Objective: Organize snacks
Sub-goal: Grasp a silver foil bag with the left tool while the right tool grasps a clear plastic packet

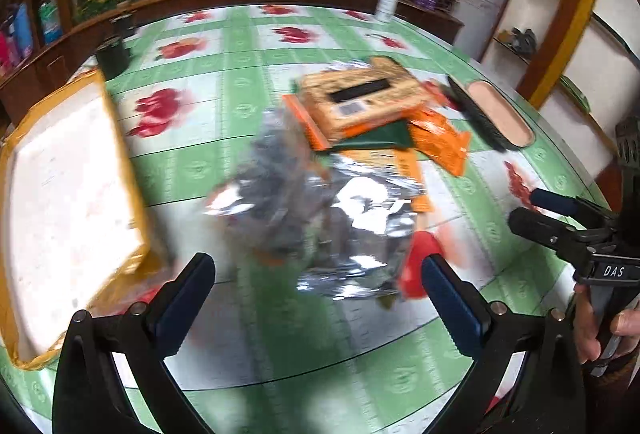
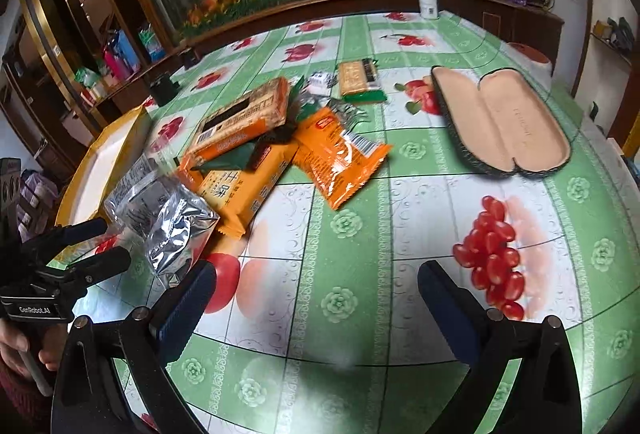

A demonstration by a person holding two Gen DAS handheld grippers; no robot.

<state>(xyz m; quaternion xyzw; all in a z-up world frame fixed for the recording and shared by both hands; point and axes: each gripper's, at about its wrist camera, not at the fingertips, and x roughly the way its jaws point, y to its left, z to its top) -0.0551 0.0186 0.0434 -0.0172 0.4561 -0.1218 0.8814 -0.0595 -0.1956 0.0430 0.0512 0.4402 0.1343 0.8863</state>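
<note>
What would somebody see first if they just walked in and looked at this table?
Probably the messy pile of orange snack packs in the middle of the green fruit-patterned tablecloth, with a shiny silver bag at its near-left edge. To the right of the pile lies an open glasses case, and a yellow-rimmed box sits on the left.

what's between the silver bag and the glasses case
Right wrist view: orange snack packs lie between silver bag and glasses case.

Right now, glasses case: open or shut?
Open. The glasses case lies spread flat on the table, both beige-lined halves facing up. Nothing visible inside.
</note>
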